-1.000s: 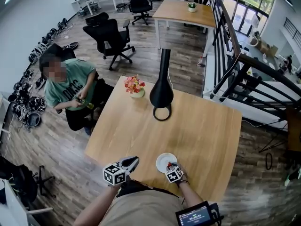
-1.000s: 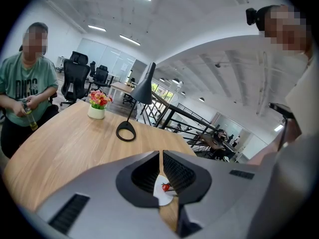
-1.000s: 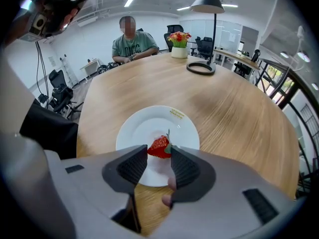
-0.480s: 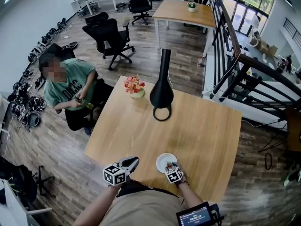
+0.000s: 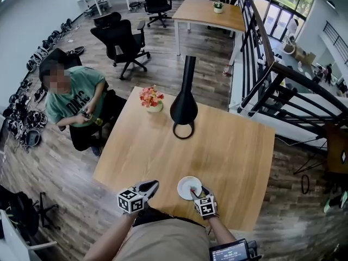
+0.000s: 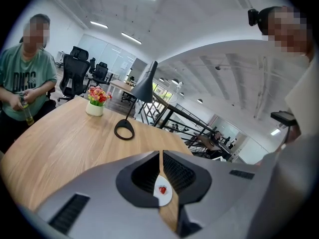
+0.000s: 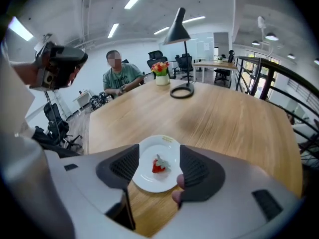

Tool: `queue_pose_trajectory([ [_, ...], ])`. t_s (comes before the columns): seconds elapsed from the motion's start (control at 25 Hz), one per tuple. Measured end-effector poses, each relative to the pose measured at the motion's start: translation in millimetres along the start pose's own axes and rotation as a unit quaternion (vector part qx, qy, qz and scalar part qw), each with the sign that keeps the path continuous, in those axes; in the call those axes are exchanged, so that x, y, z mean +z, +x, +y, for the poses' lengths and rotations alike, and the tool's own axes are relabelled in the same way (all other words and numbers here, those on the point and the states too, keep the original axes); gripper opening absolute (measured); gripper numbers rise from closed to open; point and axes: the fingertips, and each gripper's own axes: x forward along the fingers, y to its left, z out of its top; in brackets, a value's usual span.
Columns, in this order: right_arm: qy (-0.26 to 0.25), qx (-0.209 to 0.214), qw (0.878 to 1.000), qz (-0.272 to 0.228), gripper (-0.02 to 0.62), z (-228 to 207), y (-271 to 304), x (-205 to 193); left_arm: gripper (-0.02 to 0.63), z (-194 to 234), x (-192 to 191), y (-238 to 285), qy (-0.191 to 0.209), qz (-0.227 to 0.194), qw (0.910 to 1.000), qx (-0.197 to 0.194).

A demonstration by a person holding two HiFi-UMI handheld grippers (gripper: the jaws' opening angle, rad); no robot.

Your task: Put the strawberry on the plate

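Observation:
A small white plate (image 5: pixel 185 185) sits near the front edge of the wooden table (image 5: pixel 228 145). The red strawberry (image 7: pixel 158 167) with its green leaves lies on the plate (image 7: pixel 164 141), free of any grip. My right gripper (image 7: pixel 159 151) hangs just above it; its jaws have just been opening and stand wide, with nothing pressed between them. In the head view the right gripper (image 5: pixel 199 192) is at the plate's near right rim. My left gripper (image 5: pixel 154 184) rests to the left of the plate, jaws together and empty. Through the slit of the left gripper (image 6: pixel 160 154) the strawberry (image 6: pixel 162 189) shows.
A black desk lamp (image 5: pixel 184 105) and a small pot of flowers (image 5: pixel 152 98) stand at the table's far side. A person in a green shirt (image 5: pixel 70 99) sits beside the table's left corner. A black stair railing (image 5: pixel 272 86) runs along the right.
The right gripper has lifted off the plate and its jaws have spread, leaving the strawberry lying on the plate. The left gripper has stayed where it was.

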Motion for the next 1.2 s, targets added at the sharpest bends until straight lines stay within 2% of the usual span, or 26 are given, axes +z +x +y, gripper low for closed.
queue_pose_trajectory([
  [0.24, 0.045, -0.056, 0.992, -0.107, 0.254, -20.3, -56.9, 65.7, 0.006, 1.4, 2.1, 2.8, 0.007, 0.004, 0.9998, -0.02],
  [0.4, 0.066, -0.108, 0.977, -0.172, 0.203, -33.4, -96.9, 108.4, 0.006, 2.8, 14.0, 0.2, 0.018, -0.003, 0.9991, -0.038],
  [0.48, 0.086, -0.124, 0.968, -0.202, 0.158, -32.5, -116.3, 128.0, 0.006, 5.0, 23.5, -6.7, 0.019, -0.011, 0.9986, -0.048],
  [0.56, 0.103, -0.133, 0.959, -0.229, 0.152, -26.1, -134.8, 147.7, 0.006, 7.8, 34.6, -16.4, 0.017, -0.021, 0.9978, -0.06],
  [0.72, 0.114, -0.154, 0.943, -0.271, 0.152, -2.7, -164.0, 181.2, 0.005, 15.7, 58.2, -41.7, 0.013, -0.037, 0.9955, -0.086],
  [0.84, 0.106, -0.16, 0.937, -0.291, 0.152, 25.8, -172.3, 205.1, 0.005, 28.4, 78.1, -63.4, 0.004, -0.054, 0.993, -0.105],
  [1.2, 0.034, -0.143, 0.943, -0.3, 0.152, 131.2, -169.0, 269.4, 0.005, 76.0, 137.9, -125.4, 0.003, -0.109, 0.9829, -0.148],
])
